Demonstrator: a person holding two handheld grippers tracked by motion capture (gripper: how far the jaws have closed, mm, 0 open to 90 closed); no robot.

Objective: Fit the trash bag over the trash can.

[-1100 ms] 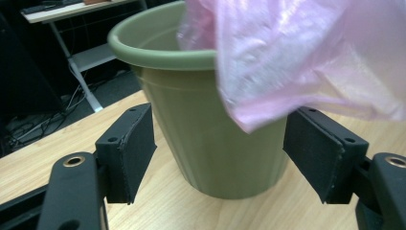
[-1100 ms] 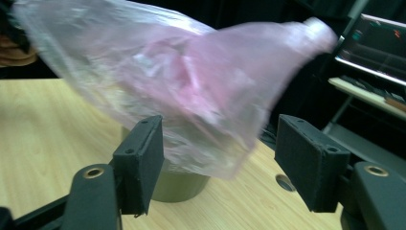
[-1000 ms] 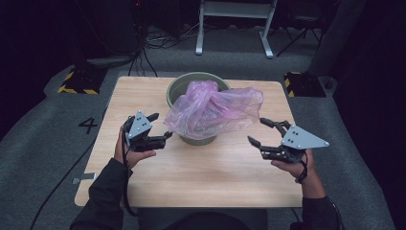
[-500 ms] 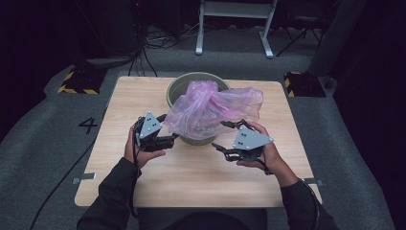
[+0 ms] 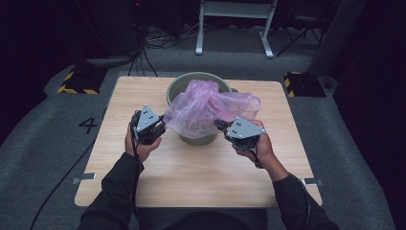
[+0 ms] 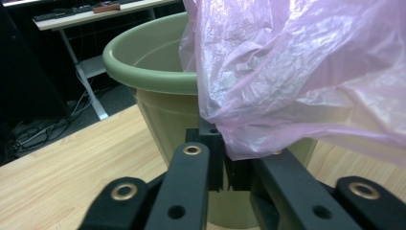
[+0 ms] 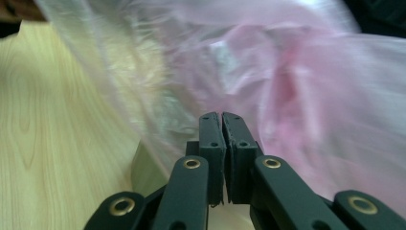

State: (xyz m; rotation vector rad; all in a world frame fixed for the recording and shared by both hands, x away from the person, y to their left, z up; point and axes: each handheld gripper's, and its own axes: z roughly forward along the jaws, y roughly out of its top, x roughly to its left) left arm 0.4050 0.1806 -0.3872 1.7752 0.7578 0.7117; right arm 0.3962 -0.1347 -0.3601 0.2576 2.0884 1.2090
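Note:
A thin pink plastic bag (image 5: 210, 108) lies crumpled over a green round bin (image 5: 182, 84) at the back middle of the wooden table (image 5: 191, 172). My left gripper (image 5: 163, 126) sits against the bag's left lower edge. Its jaws have just been closing, and in the left gripper view the bag (image 6: 297, 72) hangs down into the shut left gripper (image 6: 225, 155) in front of the bin (image 6: 143, 72). My right gripper (image 5: 219, 125) is at the bag's right lower edge. Its jaws have also just been closing, and the right gripper (image 7: 222, 120) stands shut with bag film (image 7: 287, 72) at its tips.
The bin stands near the table's far edge, with bare wood (image 5: 191, 191) in front of it towards the person. On the floor beyond are cables (image 5: 153, 43), yellow-black striped blocks (image 5: 76, 84) at left and right, and a white desk frame (image 5: 234, 28).
The right gripper swung in from the table's right side to the bag's right edge and shut. The left gripper stayed at the bag's left edge and shut its jaws there.

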